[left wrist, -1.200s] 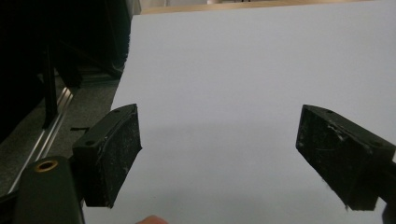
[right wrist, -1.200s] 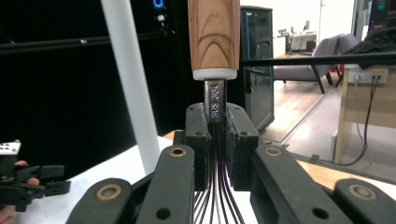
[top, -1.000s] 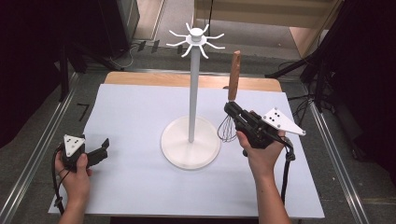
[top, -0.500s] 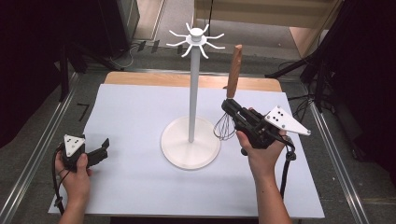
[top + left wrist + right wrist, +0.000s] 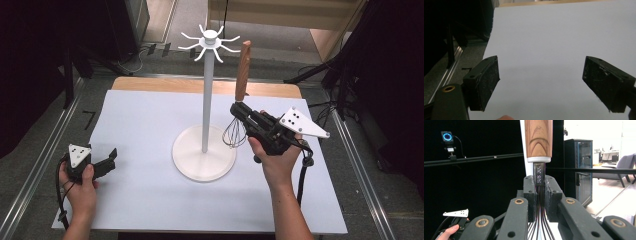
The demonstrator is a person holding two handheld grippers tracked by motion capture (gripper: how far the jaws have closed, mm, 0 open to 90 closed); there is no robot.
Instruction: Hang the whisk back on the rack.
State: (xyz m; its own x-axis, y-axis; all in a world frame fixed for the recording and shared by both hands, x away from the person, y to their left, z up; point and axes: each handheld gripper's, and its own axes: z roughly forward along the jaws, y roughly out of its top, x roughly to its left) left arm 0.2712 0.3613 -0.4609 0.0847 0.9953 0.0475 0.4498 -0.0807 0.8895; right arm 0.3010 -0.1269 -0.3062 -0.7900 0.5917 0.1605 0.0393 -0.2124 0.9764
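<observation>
Wooden-handled whisk (image 5: 241, 90) is standing upright in your right gripper (image 5: 239, 111), handle up and wire loops hanging just above the table (image 5: 140, 200), beside the white hook stand (image 5: 206, 100). In the right gripper view the jaws are clamping the steel neck just under the handle (image 5: 538, 137), nearly closed. Your left gripper (image 5: 107, 159) is resting wide open and holding nothing near the table's left edge. You are probably lifting the whisk toward the stand's top hooks (image 5: 210, 42). To do this well, keep the handle vertical, be raising it clear of the pole, and approach one hook slowly so the stand isn't nudged.
</observation>
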